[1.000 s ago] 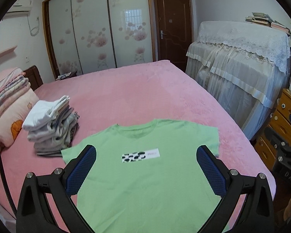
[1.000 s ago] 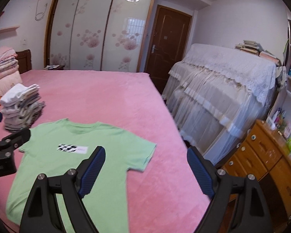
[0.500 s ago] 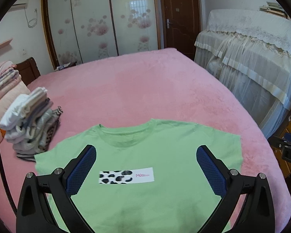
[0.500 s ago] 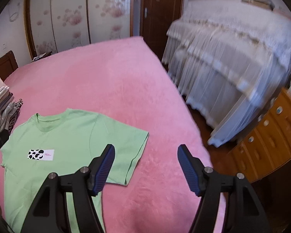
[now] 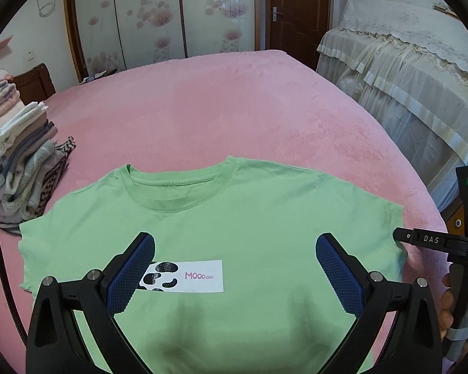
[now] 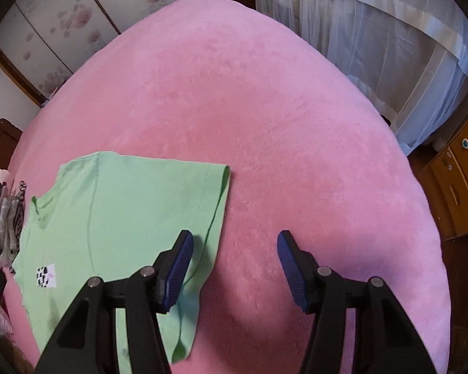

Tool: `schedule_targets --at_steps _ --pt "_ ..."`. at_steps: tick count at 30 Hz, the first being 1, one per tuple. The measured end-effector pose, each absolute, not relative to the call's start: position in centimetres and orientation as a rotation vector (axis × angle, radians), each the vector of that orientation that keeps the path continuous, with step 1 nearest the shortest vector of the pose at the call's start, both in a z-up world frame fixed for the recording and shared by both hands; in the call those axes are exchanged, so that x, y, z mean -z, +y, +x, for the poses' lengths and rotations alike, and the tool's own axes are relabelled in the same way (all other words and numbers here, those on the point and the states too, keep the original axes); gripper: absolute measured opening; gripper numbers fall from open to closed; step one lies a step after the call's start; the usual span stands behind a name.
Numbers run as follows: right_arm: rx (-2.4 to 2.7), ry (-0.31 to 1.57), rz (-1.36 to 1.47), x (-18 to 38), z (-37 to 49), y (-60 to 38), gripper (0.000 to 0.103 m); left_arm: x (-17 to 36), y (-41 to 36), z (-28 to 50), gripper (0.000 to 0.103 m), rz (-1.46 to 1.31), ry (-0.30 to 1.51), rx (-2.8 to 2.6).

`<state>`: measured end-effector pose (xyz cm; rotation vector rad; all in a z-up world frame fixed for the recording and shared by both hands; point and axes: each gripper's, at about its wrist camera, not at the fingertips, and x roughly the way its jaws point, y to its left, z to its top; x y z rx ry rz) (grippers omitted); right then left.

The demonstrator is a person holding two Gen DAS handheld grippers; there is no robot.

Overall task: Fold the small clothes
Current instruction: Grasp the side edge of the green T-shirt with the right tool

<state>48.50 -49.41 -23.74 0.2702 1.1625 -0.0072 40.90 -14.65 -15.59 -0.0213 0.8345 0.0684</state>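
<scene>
Both grippers had dropped closer to the green T-shirt (image 5: 234, 218), left gripper (image 5: 235, 275) spread over its chest, right gripper (image 6: 232, 263) spread astride its sleeve edge; shirt flat near the bed's (image 5: 218, 103) foot edge, unfolded, folded stack (image 5: 18, 162) beside.
</scene>
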Motion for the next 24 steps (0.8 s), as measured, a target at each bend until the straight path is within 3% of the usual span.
schedule_targets --at_steps 3,5,6,19,24 --pt "-0.008 1.148 0.232 23.9 48.8 -48.4 0.054 16.2 -14.3 41.1 0.103 -0.027 0.852 -0.076" --pt "-0.042 1.146 0.193 23.7 49.1 -47.6 0.027 16.4 -13.9 41.0 0.103 -0.029 0.857 -0.082" --pt "-0.06 1.152 0.172 23.7 49.1 -47.0 0.004 16.4 -13.7 41.0 0.103 -0.029 0.858 -0.086" --pt "-0.21 0.967 -0.002 15.3 45.7 -37.2 0.003 15.8 -6.7 39.0 0.103 -0.134 0.858 -0.168" --pt "-0.248 0.99 -0.031 15.1 46.6 -33.9 0.003 16.1 -4.6 38.9 0.103 -0.157 0.868 -0.185"
